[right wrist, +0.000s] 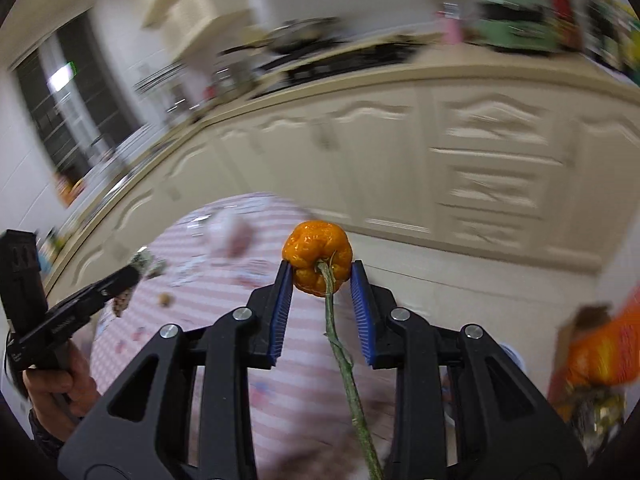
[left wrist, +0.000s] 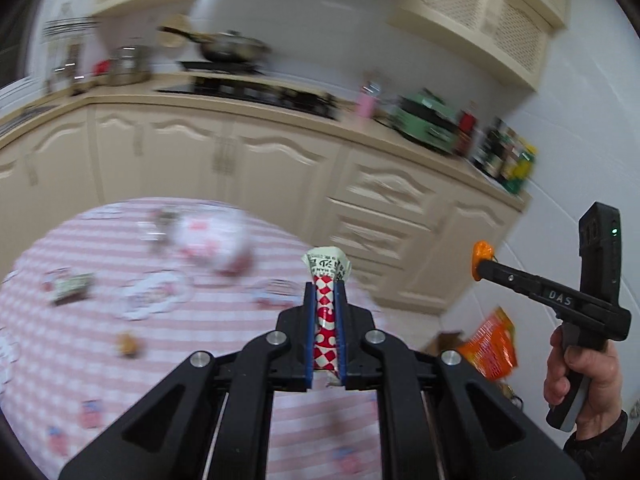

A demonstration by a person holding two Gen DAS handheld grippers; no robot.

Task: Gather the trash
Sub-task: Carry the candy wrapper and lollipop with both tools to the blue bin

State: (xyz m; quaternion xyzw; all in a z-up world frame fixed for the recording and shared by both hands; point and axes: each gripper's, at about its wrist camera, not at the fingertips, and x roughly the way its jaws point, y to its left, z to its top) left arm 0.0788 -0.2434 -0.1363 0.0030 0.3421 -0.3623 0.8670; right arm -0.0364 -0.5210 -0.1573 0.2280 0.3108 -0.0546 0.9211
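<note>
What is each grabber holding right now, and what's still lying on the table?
Left gripper: shut on the red-and-white wrapper.
Right gripper: shut on the orange pepper, stem hanging down.
Table: wrappers and scraps still lying on it.
Orange bag: beside the table, blurred.

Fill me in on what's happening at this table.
A person is clearing trash with a handheld gripper in each hand. The left gripper is shut on a red-and-white checked wrapper. The right gripper has its jaws clamped on a small orange pepper-like fruit with a long green stem. Both are lifted above the pink striped tablecloth, where more scraps lie.
</note>
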